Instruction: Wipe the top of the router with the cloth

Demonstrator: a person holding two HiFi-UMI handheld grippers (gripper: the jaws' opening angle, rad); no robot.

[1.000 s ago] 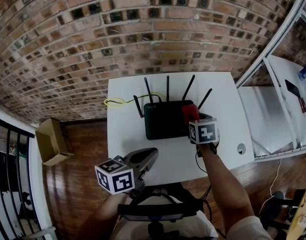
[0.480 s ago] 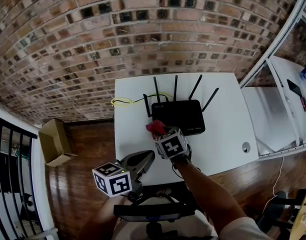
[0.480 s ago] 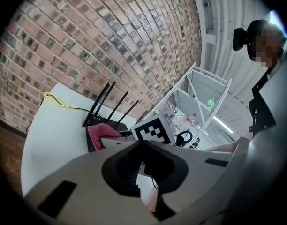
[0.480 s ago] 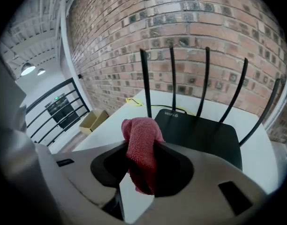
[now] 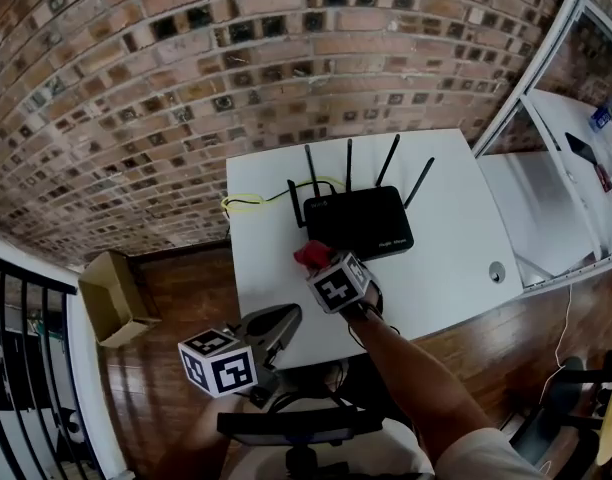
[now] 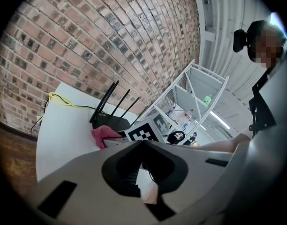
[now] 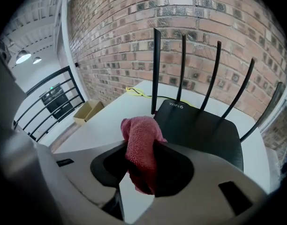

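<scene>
The right gripper (image 7: 142, 148) is pinching a pink-red cloth (image 7: 139, 131) between nearly closed jaws, the cloth bunching above them and hanging below. The black router (image 7: 200, 130) is sitting on the white table (image 7: 99, 121) just ahead and slightly right of those jaws. The left gripper (image 6: 142, 143) is hovering with jaws together and empty, the router farther ahead of it.
</scene>
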